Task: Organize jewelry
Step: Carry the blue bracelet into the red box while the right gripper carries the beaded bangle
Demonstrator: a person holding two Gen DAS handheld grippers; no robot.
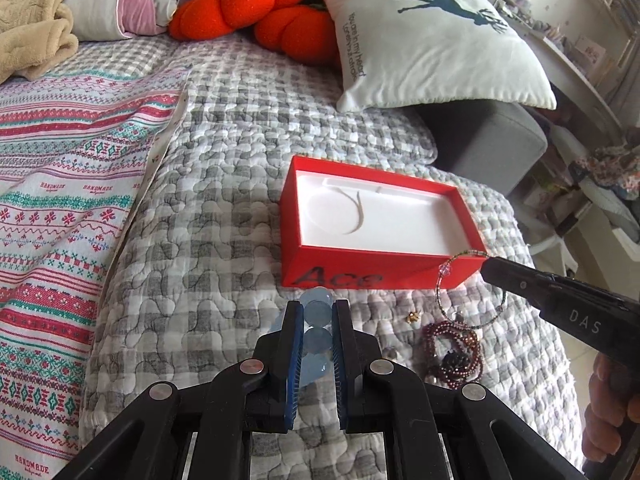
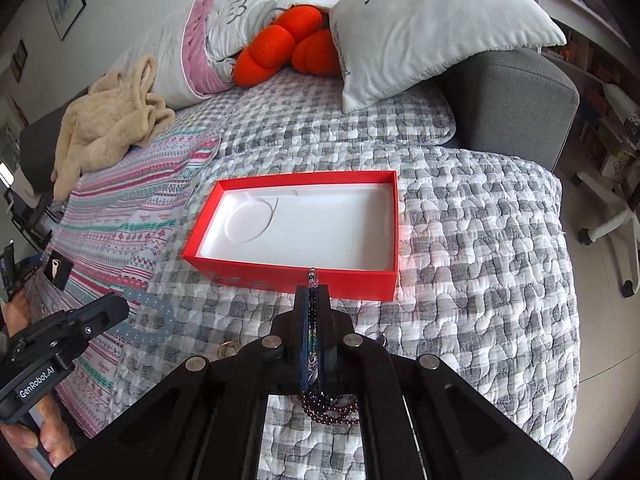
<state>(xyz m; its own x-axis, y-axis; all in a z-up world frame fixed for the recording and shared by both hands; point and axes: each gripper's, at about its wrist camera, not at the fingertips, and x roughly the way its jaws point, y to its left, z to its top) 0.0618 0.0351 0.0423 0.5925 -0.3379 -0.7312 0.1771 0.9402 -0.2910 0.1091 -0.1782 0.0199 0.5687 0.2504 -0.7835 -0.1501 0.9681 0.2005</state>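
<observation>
My left gripper [image 1: 318,308] is shut on a pale blue bead bracelet [image 1: 318,338], held above the quilt just in front of the open red box [image 1: 360,272] with its white lining. In the right wrist view the same left gripper [image 2: 120,304] comes in from the left with the blue bracelet [image 2: 154,320] hanging from it. My right gripper [image 2: 313,292] is shut on a thin wire bracelet [image 2: 312,320] near the box's front wall [image 2: 280,276]. From the left wrist view the right gripper [image 1: 490,266] holds that thin hoop [image 1: 442,292] by the box's right corner.
A dark red bead strand [image 1: 452,348] and a small gold piece [image 1: 412,317] lie on the grey checked quilt [image 1: 224,200]. A gold ring [image 2: 228,350] lies near the right gripper. A striped cloth [image 1: 60,200] covers the left side; pillows and an orange cushion [image 1: 256,4] sit behind.
</observation>
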